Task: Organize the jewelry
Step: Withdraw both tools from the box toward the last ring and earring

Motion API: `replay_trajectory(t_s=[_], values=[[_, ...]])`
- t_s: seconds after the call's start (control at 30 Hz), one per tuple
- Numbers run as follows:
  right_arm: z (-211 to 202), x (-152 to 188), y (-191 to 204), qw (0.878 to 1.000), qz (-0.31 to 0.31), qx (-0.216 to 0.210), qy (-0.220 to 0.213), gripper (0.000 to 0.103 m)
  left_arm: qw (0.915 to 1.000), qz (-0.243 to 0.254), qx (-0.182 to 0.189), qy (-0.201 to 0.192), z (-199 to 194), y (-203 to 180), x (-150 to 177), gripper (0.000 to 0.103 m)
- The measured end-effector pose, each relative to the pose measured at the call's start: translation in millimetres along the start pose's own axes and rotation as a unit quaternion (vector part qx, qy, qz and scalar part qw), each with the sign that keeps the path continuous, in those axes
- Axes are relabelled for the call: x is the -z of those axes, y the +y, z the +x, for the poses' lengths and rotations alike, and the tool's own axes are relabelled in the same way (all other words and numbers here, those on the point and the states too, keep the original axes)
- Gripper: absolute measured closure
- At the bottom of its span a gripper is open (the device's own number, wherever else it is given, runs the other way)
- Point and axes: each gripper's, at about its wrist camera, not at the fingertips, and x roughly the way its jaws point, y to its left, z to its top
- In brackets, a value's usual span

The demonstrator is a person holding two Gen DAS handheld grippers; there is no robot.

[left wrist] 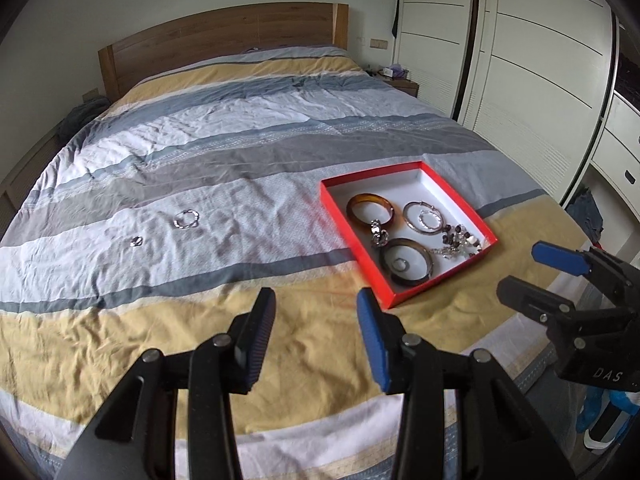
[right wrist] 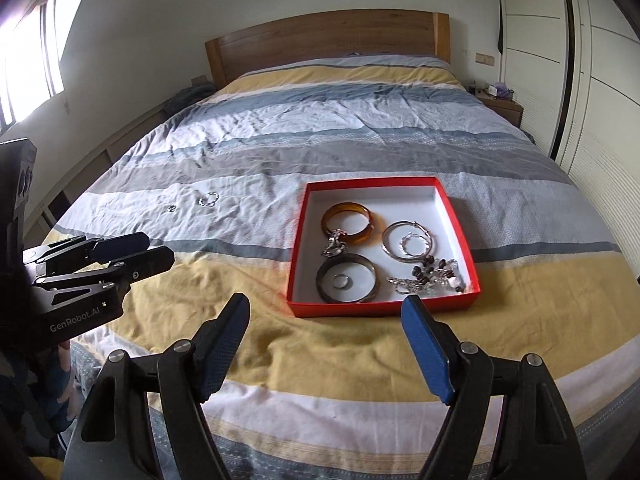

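A red box (left wrist: 340, 216) (right wrist: 298, 240) with a white inside lies on the striped bedspread. In it are an amber bangle (left wrist: 370, 199) (right wrist: 346, 210), a dark bangle (left wrist: 408, 280) (right wrist: 322, 278) around a small ring, a silver hoop (right wrist: 386, 240) and a beaded chain (left wrist: 460, 240) (right wrist: 436, 272). Loose on the bedspread to the left lie a twisted silver bracelet (left wrist: 178, 222) (right wrist: 209, 199) and a small ring (left wrist: 136, 241) (right wrist: 172, 208). My left gripper (left wrist: 315, 296) (right wrist: 158, 248) is open and empty above the yellow stripe. My right gripper (right wrist: 326, 304) (left wrist: 520, 268) is open and empty just short of the box.
The bed (left wrist: 240, 140) runs back to a wooden headboard (left wrist: 224, 36). White wardrobe doors (left wrist: 520, 80) line the right side, with a nightstand (right wrist: 500, 106) beyond. A bright window (right wrist: 28, 60) is on the left. The bed's front edge lies just below both grippers.
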Motion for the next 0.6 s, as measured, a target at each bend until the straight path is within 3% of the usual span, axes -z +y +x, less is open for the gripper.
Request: replay_trajectory(t_s=[0.3,0.6], values=[[-12,-3,49,0.999,-0.031,-0.016,-0.012,0.026,0.9986,-0.031,-0.039,-0.017,-40,46,27,0.062],[4,-5,86,0.998,-0.06,-0.022,0.0,0.026,0.9949,-0.075,-0.068,0.003,-32,97,53,0.062]])
